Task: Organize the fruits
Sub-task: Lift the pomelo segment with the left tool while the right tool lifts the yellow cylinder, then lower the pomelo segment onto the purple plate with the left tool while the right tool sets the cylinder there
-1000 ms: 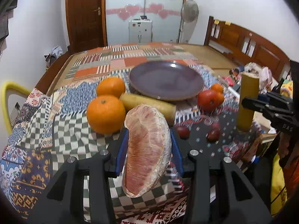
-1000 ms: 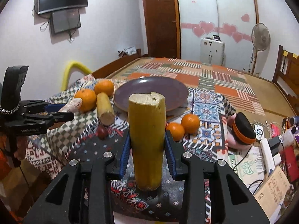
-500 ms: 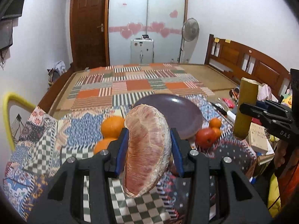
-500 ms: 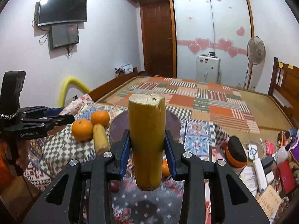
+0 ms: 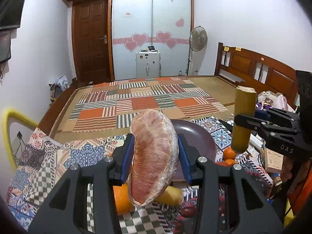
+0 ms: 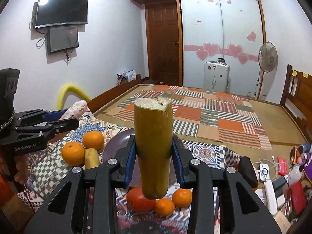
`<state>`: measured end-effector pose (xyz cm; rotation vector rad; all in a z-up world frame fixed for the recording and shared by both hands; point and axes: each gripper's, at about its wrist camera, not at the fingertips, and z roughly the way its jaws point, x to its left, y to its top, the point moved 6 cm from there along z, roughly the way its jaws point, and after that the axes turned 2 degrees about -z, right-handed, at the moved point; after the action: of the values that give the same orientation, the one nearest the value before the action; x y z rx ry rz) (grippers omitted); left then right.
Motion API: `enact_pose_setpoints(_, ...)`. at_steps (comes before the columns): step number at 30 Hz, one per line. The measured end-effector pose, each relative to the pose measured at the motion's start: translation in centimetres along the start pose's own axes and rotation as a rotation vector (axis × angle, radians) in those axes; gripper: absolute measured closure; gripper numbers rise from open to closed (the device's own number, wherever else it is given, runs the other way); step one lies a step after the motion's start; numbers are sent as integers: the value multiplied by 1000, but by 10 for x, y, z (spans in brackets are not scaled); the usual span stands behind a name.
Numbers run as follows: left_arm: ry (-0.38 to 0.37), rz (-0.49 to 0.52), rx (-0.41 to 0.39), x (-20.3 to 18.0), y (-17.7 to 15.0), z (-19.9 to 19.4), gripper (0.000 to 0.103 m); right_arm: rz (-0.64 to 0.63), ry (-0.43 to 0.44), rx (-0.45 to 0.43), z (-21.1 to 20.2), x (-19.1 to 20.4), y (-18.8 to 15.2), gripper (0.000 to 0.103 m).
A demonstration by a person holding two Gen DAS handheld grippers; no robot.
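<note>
Fingers (image 6: 130, 163) clamp sugarcane (image 6: 153, 148); tomato (image 6: 139, 198) shows only here.

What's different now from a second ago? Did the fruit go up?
Yes. Both grippers rose and tilted up: the table's fruit slid low in both views and more of the room shows. The left gripper carried the pomelo wedge up; the right gripper lifted the yellow stalk. Nothing was grabbed or dropped. The plate, oranges and other fruit lie where they were.
</note>
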<state>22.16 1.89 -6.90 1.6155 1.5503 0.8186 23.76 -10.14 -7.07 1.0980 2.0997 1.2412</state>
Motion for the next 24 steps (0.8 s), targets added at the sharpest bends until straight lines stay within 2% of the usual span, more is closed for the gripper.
enact_pose_setpoints(16,-1,-27,27,0,11,53,60,-38,-15,81,51,-2,-3,71)
enact_pose_setpoints(24,6,-50,75,4,10,82,60,-32,-13,141,74,-5,-6,71)
